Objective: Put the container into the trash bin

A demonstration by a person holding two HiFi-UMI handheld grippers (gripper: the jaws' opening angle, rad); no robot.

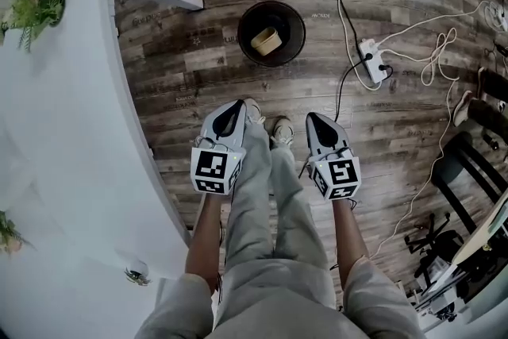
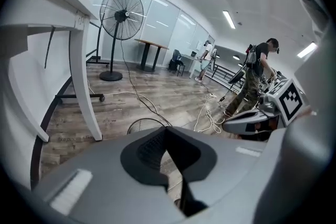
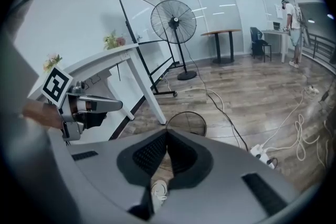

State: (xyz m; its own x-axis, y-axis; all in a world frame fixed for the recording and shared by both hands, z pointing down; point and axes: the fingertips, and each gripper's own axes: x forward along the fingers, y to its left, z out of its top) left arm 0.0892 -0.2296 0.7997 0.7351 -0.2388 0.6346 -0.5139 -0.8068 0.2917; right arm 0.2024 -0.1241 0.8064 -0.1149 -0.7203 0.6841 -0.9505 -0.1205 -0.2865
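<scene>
Head view, from above: a dark, grained plank floor (image 1: 198, 52) with a smooth white table (image 1: 63, 131) curving down its left side. Only the gripper views show me the standing fan (image 3: 173, 21) with its round wire guard. The round black trash bin (image 1: 271, 33) stands on the floor beyond the person's shoes. Its mesh wall reads best in the right gripper view. The tan container (image 1: 266, 40) lies inside it, seen from overhead alone. The left gripper (image 1: 236, 105) and right gripper (image 1: 313, 120) are grey shells with ribbed black pads; both have their jaws closed together, gripping nothing.
</scene>
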